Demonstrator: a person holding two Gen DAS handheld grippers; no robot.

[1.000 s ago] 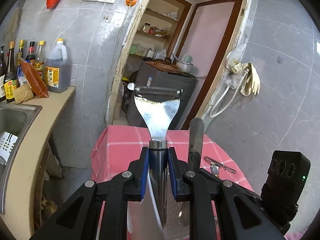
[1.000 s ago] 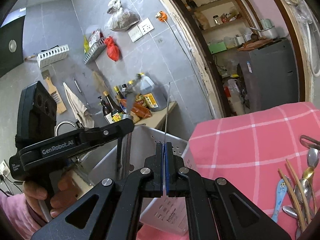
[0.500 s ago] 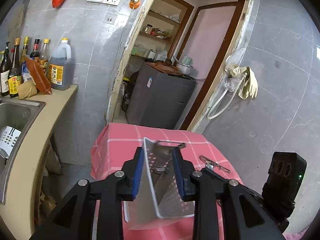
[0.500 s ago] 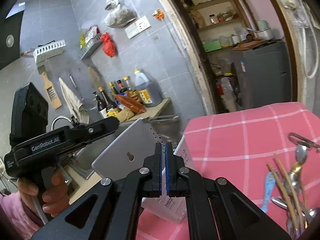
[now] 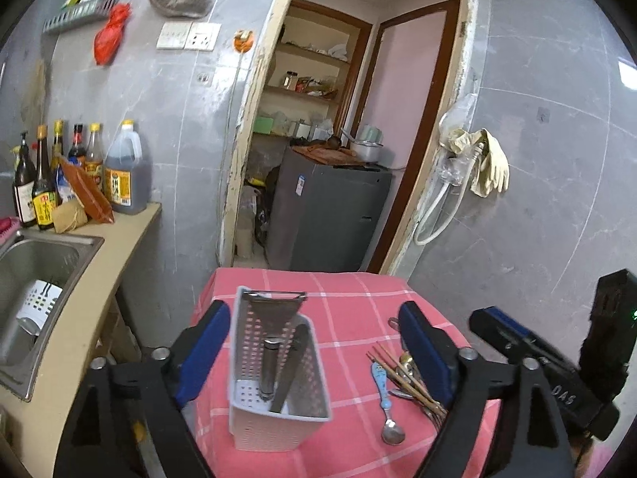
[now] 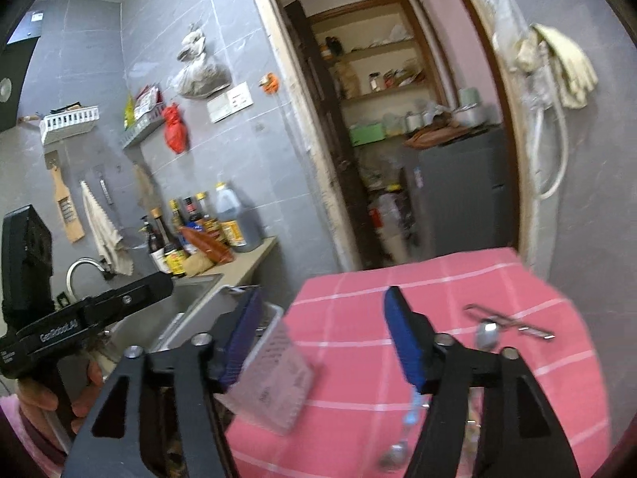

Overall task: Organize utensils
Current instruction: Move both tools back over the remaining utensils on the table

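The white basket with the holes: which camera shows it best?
The left wrist view. There the basket stands sharp and whole on the pink cloth, with two utensils visible inside. The right wrist view shows only a blurred side of it, partly behind a tool finger, and nothing of what is inside.

Both wrist cams fwd, sharing pink table (image 5: pixel 358 290).

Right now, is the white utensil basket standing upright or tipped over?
Upright. In the left wrist view the white utensil basket stands on the pink checked tablecloth with its open top up, and a metal spatula leans inside it.
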